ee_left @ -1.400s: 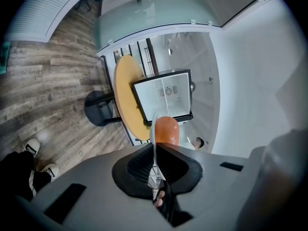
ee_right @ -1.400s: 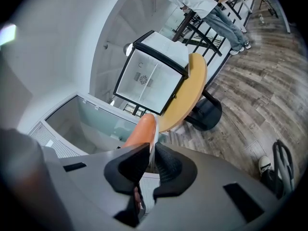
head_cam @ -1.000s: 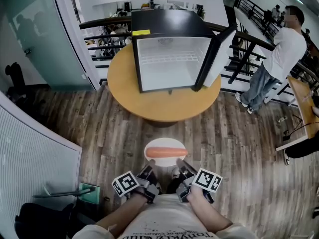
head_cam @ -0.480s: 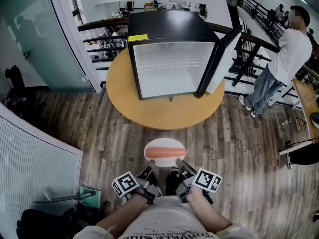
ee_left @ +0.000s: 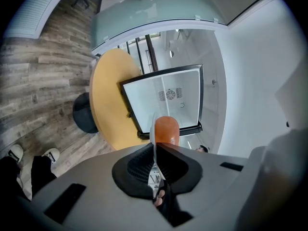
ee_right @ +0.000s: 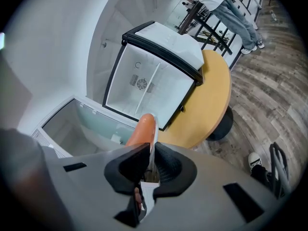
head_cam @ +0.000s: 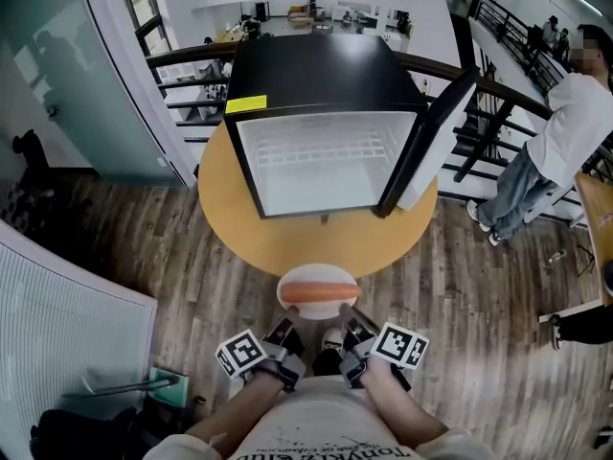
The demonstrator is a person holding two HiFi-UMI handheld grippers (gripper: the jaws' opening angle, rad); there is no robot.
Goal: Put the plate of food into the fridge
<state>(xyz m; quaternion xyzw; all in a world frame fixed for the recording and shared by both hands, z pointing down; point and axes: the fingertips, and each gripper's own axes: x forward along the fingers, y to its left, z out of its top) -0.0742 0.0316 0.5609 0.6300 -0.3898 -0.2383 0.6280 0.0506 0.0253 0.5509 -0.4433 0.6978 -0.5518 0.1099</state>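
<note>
A white plate [head_cam: 317,305] carrying an orange sausage [head_cam: 317,291] is held level in front of me, over the near edge of the round table. My left gripper [head_cam: 288,328] is shut on the plate's near left rim and my right gripper [head_cam: 351,326] is shut on its near right rim. In the left gripper view the plate edge [ee_left: 154,150] runs between the jaws with the sausage [ee_left: 166,130] beyond. The right gripper view shows the plate rim [ee_right: 152,148] pinched and the sausage [ee_right: 141,130] above. The black mini fridge [head_cam: 326,132] stands on the table with its door [head_cam: 431,137] swung open to the right, its white inside empty.
The round wooden table [head_cam: 287,238] sits on a dark pedestal [ee_left: 86,115] over plank flooring. A black railing [head_cam: 192,65] runs behind it. A person [head_cam: 565,132] stands at the right by a desk [head_cam: 594,209]. A white ribbed panel [head_cam: 57,305] is at my left.
I have stepped closer to the table: the fridge and table have grown and slid nearer. The plate now overlaps the table's near edge. Both grippers keep their hold.
</note>
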